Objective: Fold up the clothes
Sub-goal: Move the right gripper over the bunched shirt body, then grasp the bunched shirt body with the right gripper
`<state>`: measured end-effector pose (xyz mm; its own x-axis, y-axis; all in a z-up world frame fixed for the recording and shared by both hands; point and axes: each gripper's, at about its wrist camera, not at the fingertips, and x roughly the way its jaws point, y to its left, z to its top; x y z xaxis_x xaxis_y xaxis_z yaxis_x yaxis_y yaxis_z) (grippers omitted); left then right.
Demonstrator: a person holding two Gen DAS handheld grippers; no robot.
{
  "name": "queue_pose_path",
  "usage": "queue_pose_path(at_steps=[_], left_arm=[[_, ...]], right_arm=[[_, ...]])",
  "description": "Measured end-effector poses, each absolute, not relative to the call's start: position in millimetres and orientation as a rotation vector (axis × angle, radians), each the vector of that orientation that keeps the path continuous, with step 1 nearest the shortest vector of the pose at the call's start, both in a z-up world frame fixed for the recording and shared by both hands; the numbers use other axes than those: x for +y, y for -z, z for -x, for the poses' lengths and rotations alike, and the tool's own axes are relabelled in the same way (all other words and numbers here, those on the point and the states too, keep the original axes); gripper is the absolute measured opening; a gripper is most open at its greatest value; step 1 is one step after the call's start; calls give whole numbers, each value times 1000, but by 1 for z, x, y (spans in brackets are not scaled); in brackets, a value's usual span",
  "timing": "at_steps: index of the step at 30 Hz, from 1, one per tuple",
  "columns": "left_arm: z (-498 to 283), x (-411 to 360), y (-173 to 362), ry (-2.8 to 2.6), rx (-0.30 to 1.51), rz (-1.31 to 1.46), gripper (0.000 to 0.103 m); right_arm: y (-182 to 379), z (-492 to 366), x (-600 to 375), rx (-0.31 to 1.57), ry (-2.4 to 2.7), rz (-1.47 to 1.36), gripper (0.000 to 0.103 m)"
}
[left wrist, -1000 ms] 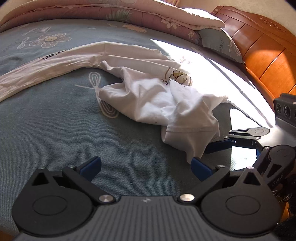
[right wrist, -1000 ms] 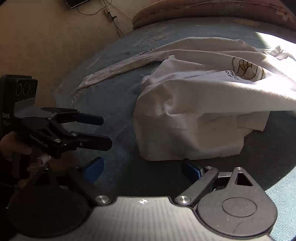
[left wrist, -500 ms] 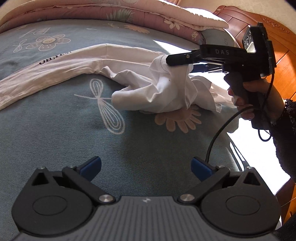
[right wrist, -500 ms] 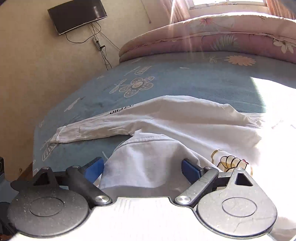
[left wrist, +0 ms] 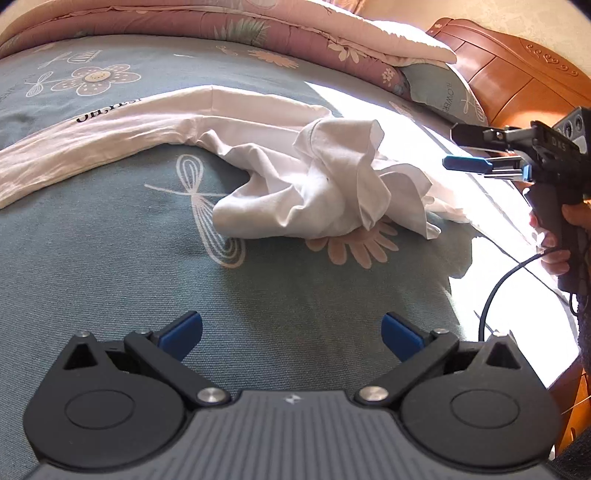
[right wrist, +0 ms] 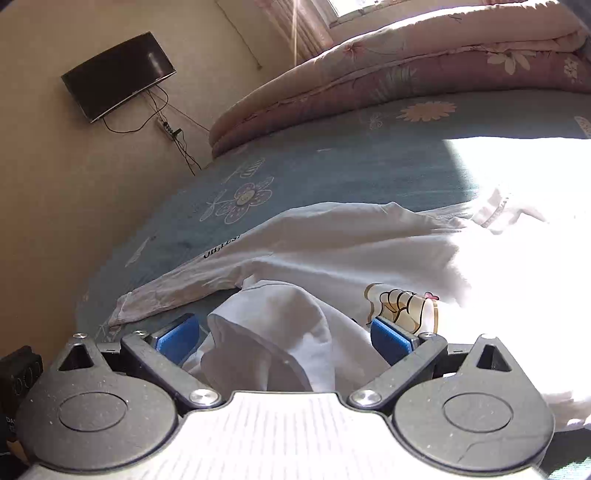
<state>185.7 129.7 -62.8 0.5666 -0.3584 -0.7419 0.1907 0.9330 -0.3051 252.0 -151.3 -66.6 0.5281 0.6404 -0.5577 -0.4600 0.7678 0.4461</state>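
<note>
Below, parts as labelled
Left gripper (left wrist: 291, 332): jaws wide apart, empty, above bare blue sheet (left wrist: 110, 280)
Right gripper (left wrist: 460, 149): jaws apart, clamping nothing, beside the heap; white cloth lying between its pads in its own view
White garment (left wrist: 317, 192): crumpled mid-bed, one sleeve (left wrist: 92, 144) stretched leftward
Quilt (left wrist: 229, 26): folded along far edge

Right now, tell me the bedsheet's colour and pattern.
Blue-grey bedsheet with pale flower and dragonfly prints; clearest in the left wrist view.

white shirt (left wrist: 317, 192), blue floral bedsheet (left wrist: 110, 266)
</note>
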Motion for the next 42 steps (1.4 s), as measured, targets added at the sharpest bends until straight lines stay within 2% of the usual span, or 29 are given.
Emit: queue_pose_path(at_steps=[6,10,13,17,24,27,35,38,42], left_arm=[[-191,109,62,363,911,164,102],[-196,94,77,370,960,144,102],[-190,90,85,362,929,122,102],[-189,91,85,373,920,113,102],[-191,91,86,383,914,109,102],[-191,93,86,393,912,114,102],[-190,102,88,424,889,164,102],[-190,102,89,428,881,158,102],[-192,101,90,425,875,159,102]], right_arm=[[85,-184,-171,821,-516,-24,103],[120,-152,-167,868,-464,81,103],[141,-134,-159,865,-451,152,103],[148,-135,-150,784,-438,189,103],[138,-162,-99,639,-460,520,102],[140,-164,-88,623,-446,611,97],[145,-165,-61,590,-398,837,67],[147,-166,-51,577,-379,922,59],[149,-175,-38,562,-360,1002,58]])
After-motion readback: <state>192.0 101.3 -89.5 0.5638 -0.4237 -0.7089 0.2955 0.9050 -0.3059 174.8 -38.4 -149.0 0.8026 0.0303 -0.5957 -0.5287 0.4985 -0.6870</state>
